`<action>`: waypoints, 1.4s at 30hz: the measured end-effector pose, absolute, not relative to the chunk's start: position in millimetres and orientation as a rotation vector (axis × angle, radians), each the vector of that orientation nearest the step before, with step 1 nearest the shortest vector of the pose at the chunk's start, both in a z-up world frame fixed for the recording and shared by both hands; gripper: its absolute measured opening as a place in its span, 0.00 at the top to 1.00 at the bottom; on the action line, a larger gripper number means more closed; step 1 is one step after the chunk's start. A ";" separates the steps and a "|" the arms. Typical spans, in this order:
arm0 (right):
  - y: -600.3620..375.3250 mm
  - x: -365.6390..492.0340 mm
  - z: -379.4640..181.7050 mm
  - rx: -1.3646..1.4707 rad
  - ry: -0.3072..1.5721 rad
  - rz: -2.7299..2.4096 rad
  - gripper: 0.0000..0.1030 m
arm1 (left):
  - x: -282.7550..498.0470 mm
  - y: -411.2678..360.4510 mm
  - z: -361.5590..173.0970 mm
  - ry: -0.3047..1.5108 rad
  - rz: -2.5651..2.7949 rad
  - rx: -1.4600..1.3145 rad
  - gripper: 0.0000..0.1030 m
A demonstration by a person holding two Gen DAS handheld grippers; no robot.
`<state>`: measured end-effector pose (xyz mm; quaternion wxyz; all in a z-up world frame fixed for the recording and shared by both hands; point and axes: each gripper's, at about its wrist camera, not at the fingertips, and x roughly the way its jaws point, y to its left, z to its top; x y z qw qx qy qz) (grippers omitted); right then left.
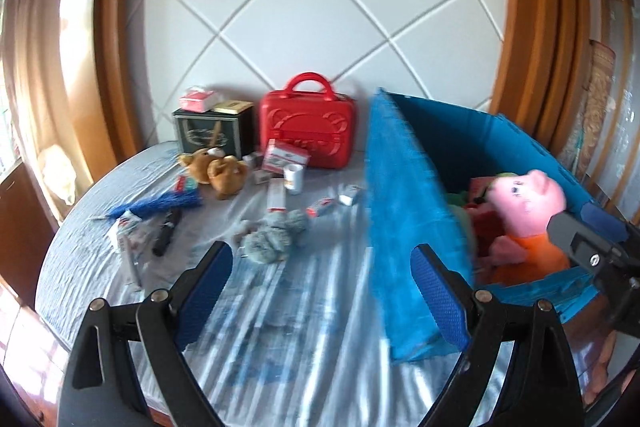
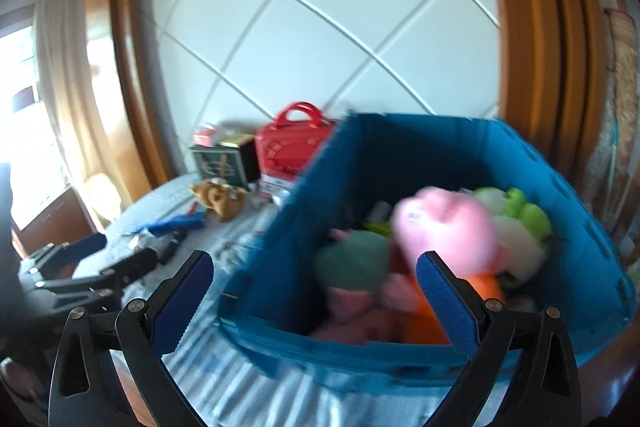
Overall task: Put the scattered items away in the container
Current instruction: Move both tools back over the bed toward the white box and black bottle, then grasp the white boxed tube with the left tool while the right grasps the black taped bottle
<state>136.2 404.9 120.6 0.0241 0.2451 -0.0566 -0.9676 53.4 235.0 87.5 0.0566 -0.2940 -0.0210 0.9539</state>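
Motion blur smears the pink pig toy and blue bin

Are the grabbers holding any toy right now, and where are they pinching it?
No. The left gripper and the right gripper both have open jaws with nothing between them. The pink pig plush sits loose in the blue box.

I see the blue container open on the bed's right, a pink pig plush upright inside; brown bear plush and grey plush lie scattered left.
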 end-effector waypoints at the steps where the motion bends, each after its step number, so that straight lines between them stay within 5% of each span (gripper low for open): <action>1: 391.8 132.5 122.3 0.754 -0.167 -2.989 0.00 | 52.9 216.1 85.2 -0.071 2.898 -0.895 0.11; 12: 211.3 65.9 101.2 0.889 -0.131 -2.886 0.00 | 20.1 17.9 32.1 -0.087 2.982 -1.106 0.11; 21: 164.1 0.9 32.4 1.213 -0.121 -2.794 0.00 | -22.9 -71.4 -36.5 -0.165 2.977 -1.392 0.11; 40: 105.6 -172.8 -163.6 1.666 -0.072 -2.397 0.00 | -161.2 -108.7 -163.3 -0.273 2.976 -1.803 0.11; 42: 96.5 -181.4 -164.0 1.639 -0.072 -2.393 0.00 | -168.9 -111.5 -172.3 -0.280 2.978 -1.808 0.21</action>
